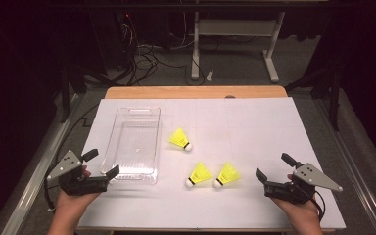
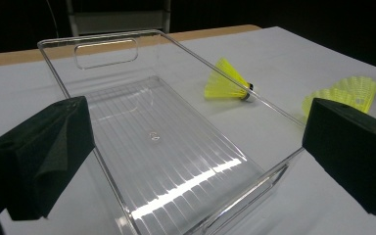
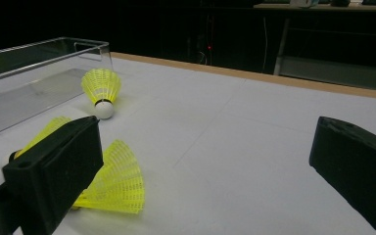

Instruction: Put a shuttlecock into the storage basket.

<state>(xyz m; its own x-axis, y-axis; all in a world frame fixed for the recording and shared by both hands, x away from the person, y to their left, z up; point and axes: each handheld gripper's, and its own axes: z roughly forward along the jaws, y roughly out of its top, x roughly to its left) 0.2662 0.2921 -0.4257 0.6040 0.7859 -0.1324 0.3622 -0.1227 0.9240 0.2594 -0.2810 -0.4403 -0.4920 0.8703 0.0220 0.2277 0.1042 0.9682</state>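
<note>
You have 3 yellow shuttlecocks lying on the white table [image 1: 254,122], all to the right of the clear bin [image 1: 149,142], and nothing is in the bin as it lies now. The far shuttle [image 1: 180,139] rests just beside the bin's right wall, cork pointing toward you and to the right; the middle shuttle [image 1: 198,175] and the near shuttle [image 1: 227,175] lie close together nearer your edge, corks down-left, skirts fanned away. Your left gripper [image 1: 103,168] hovers at the bin's near-left corner with its jaws wide apart and nothing between them; from the left gripper view it looks straight down the bin's length, probably so it can steady the bin. Your right gripper [image 1: 270,171] waits well to the right of the near shuttle, jaws also spread and empty, aimed leftward at the pair. That suits it for the pickup: the near shuttle is closest, and taking it by the skirt looks the easiest grip.
</note>
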